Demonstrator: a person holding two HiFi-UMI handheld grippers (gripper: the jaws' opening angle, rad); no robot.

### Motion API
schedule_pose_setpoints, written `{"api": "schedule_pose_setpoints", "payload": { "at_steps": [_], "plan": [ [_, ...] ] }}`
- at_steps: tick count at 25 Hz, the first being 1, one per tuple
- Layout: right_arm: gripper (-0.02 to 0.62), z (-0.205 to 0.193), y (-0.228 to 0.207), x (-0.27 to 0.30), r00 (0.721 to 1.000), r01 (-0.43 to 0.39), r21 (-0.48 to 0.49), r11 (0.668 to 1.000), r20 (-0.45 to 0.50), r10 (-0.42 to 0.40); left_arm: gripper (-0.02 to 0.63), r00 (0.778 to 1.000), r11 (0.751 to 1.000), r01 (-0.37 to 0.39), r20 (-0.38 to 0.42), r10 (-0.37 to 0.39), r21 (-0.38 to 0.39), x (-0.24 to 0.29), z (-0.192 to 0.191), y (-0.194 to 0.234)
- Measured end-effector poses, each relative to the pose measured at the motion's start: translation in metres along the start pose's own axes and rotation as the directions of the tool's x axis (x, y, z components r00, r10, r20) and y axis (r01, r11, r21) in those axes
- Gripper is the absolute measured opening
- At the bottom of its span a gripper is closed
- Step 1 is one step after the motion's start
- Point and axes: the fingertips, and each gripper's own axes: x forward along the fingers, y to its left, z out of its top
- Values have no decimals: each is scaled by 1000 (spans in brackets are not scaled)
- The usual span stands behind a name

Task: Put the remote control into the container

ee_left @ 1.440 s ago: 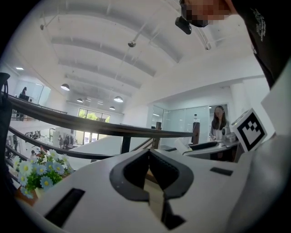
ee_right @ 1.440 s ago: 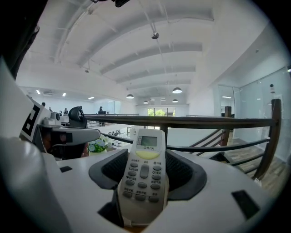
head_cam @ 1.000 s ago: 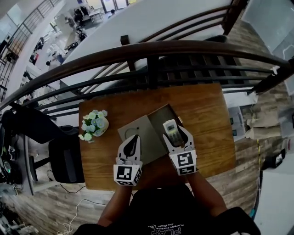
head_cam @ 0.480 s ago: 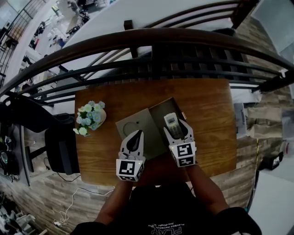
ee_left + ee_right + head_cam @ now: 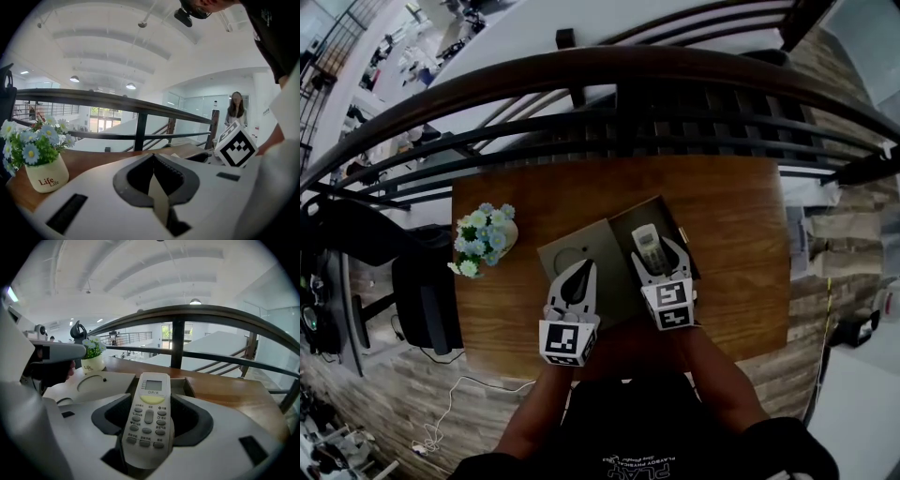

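Head view: remote control point(image 5: 648, 248) is held by right gripper point(image 5: 653, 251) over open container point(image 5: 680, 239), lined up for lowering | Left gripper view: left gripper point(image 5: 154, 173) is clenched on lid flap point(image 5: 158, 199), so the container is held open | Right gripper view: remote control is grasped lengthwise, not yet released.

right hand-held gripper point(image 5: 655, 255) holds the remote control point(image 5: 647, 246) over the open container point(image 5: 622, 227).

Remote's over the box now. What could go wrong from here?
The remote control sits lengthwise in the right gripper, above the container; released crooked, it may catch a wall and jam. The left gripper pinches the lid by its edge; if that slips, the lid might drop over the opening.
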Motion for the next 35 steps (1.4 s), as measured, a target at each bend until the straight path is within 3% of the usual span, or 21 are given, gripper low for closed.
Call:
{"api": "schedule_pose_setpoints", "payload": {
  "at_steps": [11, 35],
  "plan": [
    [269, -23, 0, 24, 990, -30, 23, 999, -138, 33, 6, 1000, 1000, 19, -14, -19, -21, -1, -9, -8],
    [270, -36, 6, 41, 969, -63, 25, 998, -239, 67, 6, 999, 998, 36, -29, -38, -50, -7, -18, -13]
  ]
}}
